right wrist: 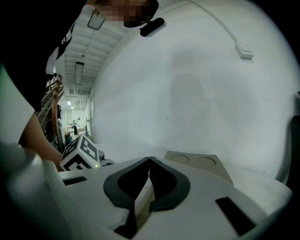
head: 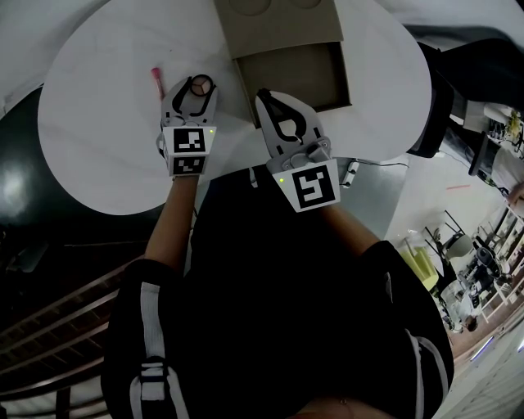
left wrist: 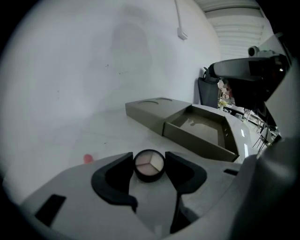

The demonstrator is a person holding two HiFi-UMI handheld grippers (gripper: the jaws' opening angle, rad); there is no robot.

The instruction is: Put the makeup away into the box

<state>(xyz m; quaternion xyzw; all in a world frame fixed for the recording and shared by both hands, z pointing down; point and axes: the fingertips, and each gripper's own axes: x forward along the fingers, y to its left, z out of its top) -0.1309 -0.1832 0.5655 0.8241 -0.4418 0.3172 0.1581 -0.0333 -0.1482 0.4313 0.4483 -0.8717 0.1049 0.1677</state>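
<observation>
A round black compact (head: pixel 201 84) (left wrist: pixel 149 165) with pale three-part powder lies on the white table (head: pixel 98 139). My left gripper (head: pixel 199 82) (left wrist: pixel 149 161) straddles it, and both pads touch its rim. A pink lipstick (head: pixel 157 79) (left wrist: pixel 87 159) lies to its left. The open cardboard box (head: pixel 299 78) (left wrist: pixel 201 126) stands to the right, and nothing shows inside it. Its lid (head: pixel 282 20) (right wrist: pixel 197 161), with two round recesses, lies just behind it. My right gripper (head: pixel 264 96) (right wrist: pixel 149 159) is shut and empty beside the box's near left corner.
The table's near edge curves just below both grippers. A white cable (head: pixel 350 172) lies near the right hand. A dark chair (head: pixel 442 106) stands off the table's right side. Bare white tabletop lies left of the lipstick.
</observation>
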